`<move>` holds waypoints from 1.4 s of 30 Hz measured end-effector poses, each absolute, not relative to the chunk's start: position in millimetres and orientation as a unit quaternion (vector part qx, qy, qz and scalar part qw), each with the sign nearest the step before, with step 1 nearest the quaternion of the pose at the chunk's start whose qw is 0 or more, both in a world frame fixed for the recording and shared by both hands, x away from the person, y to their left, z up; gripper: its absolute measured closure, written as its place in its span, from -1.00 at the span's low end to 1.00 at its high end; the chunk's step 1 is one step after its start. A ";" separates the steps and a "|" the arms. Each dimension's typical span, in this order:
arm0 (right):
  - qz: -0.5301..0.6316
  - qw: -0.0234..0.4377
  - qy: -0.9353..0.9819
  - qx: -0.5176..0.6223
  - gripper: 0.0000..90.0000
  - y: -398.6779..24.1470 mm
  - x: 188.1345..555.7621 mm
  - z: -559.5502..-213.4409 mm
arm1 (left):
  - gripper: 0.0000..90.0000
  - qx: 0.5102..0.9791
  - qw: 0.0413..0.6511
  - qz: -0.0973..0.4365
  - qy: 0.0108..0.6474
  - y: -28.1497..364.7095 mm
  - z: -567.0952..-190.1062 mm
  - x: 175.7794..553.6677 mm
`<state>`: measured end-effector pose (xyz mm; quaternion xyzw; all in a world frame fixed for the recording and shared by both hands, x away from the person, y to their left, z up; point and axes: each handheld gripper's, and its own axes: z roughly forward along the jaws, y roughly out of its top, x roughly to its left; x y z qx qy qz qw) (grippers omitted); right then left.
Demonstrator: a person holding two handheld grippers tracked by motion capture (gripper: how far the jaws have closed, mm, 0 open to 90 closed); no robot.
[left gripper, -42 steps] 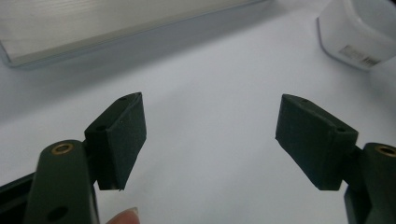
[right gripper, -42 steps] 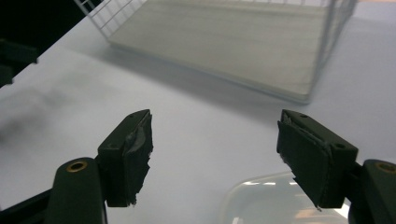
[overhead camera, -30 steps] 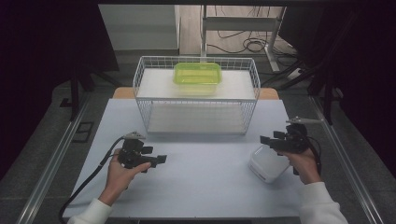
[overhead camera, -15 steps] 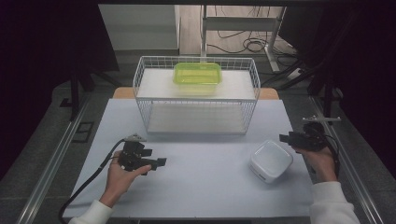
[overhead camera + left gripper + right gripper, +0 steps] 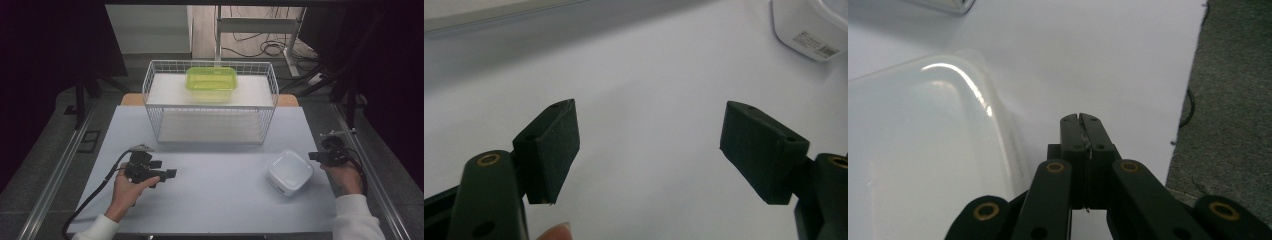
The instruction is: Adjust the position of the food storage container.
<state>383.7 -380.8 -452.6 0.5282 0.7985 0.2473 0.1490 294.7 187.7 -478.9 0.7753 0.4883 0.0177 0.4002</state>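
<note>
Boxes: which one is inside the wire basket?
The green box. It sits at the back of the wire basket, while the white box lies out on the table, beside the right gripper.

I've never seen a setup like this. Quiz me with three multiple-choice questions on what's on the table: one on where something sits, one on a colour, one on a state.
1. Where is the green container?
A. inside the wire basket
B. beside the left gripper
C. on the floor

2. What colour is the tub near the right gripper?
A. red
B. white
C. black

3. How do the right gripper's jaws stand?
A. wide apart
B. clamped on the tub
C. shut, holding nothing

Answers:
1 A, wire walls surround it.
2 B, it looks white on the table.
3 C, the right gripper view shows the pads together beside the tub.
</note>
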 end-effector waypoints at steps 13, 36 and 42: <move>0.210 0.148 0.812 0.525 0.98 -354.1 360.3 -451.7 | -0.47 0.764 0.417 0.021 0.492 192.0 -475.6 293.0; 0.186 0.129 0.820 0.527 0.98 -292.1 318.7 -456.4 | -0.42 0.759 0.429 -0.013 0.490 189.0 -480.0 299.4; 0.190 0.118 0.828 0.514 0.98 -278.6 315.7 -458.0 | -0.42 0.759 0.428 -0.012 0.491 189.2 -481.0 301.4</move>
